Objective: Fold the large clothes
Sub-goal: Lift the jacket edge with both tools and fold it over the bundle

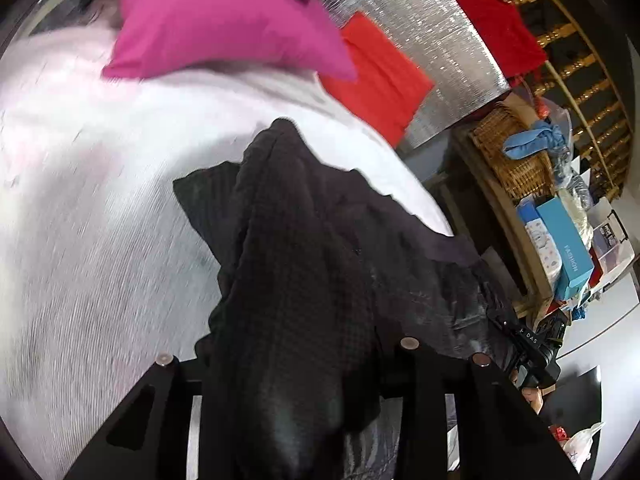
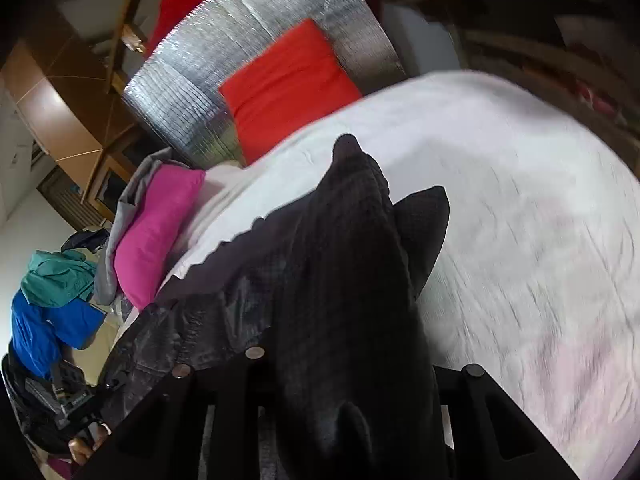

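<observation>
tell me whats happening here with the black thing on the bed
A person is working with a hand-held gripper in each hand, folding a large black garment over a bed with a white sheet. Each wrist view shows the dark cloth bunched between that gripper's fingers and lifted over the sheet, so both seem to be gripping it. A pink pillow and a red pillow sit at the head of the bed.

Black waffle-textured garment [image 1: 296, 280], apparently bunched, lifted above white bed [image 1: 100, 220]
</observation>
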Tool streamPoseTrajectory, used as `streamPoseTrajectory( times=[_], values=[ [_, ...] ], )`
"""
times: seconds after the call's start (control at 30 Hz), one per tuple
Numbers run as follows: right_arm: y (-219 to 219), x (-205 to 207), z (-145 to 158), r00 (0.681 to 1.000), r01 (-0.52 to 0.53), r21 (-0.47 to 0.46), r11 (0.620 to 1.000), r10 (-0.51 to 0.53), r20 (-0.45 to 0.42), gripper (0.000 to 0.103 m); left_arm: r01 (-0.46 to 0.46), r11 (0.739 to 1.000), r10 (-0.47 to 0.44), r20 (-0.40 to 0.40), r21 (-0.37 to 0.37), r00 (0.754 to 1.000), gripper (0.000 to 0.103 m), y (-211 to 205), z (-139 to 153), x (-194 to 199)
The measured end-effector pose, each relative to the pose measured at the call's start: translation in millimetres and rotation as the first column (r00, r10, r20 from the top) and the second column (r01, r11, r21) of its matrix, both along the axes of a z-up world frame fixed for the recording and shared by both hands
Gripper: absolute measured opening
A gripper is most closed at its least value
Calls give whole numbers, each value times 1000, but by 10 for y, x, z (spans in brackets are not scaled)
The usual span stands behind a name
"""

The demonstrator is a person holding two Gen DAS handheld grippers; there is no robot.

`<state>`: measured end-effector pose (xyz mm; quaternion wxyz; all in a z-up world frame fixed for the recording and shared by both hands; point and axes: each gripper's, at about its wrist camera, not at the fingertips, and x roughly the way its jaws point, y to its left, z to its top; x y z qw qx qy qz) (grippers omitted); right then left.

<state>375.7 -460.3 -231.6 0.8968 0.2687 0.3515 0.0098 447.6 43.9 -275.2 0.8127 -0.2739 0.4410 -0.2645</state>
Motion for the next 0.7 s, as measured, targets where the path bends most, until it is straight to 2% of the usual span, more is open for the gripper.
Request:
streamPoseTrajectory(
  times=[0.07, 0.17, 0.27, 0.3, 0.37, 0.4, 0.43, 0.47, 0.6, 0.7],
  values=[
    [10, 58, 44, 1000, -1, -11, 1000, 2, 21, 28, -7, 1000, 7, 7, 9, 1000, 37, -3, 34, 41],
    [-65, 162, -104, 1000, 19, -13, 1000, -19, -19, 28, -19, 999, 21, -51, 47, 998, 37, 32, -86, 83],
    [-299, 210, -429, 993, 52, 79, 996, -43, -108, 28, -20, 997, 29, -120, 73, 992, 37, 77, -251, 86],
    [-367, 206, -514, 991, 61, 119, 991, -46, -123, 31, -18, 997, 29, -138, 76, 990, 38, 90, -303, 87],
    [-435, 180, -587, 989, 77, 157, 985, -56, -135, 38, -25, 995, 40, -161, 96, 986, 50, 82, -359, 87],
    [-452, 162, -587, 988, 90, 161, 983, -68, -141, 48, -33, 993, 52, -168, 111, 984, 54, 88, -370, 83],
    [-473, 124, -579, 984, 113, 168, 979, -88, -154, 52, -43, 992, 63, -173, 118, 983, 58, 64, -361, 90],
    [-492, 83, -571, 981, 129, 181, 975, -99, -164, 59, -52, 992, 73, -185, 113, 980, 58, 75, -351, 82],
    [-593, -258, -443, 974, 193, 203, 960, -163, -159, 63, -92, 986, 118, -200, 136, 973, 64, 182, -241, -5],
    [-663, -669, -275, 963, 265, 196, 944, -247, -111, 70, -151, 970, 176, -120, 192, 977, 65, 332, -23, -261]
  ],
)
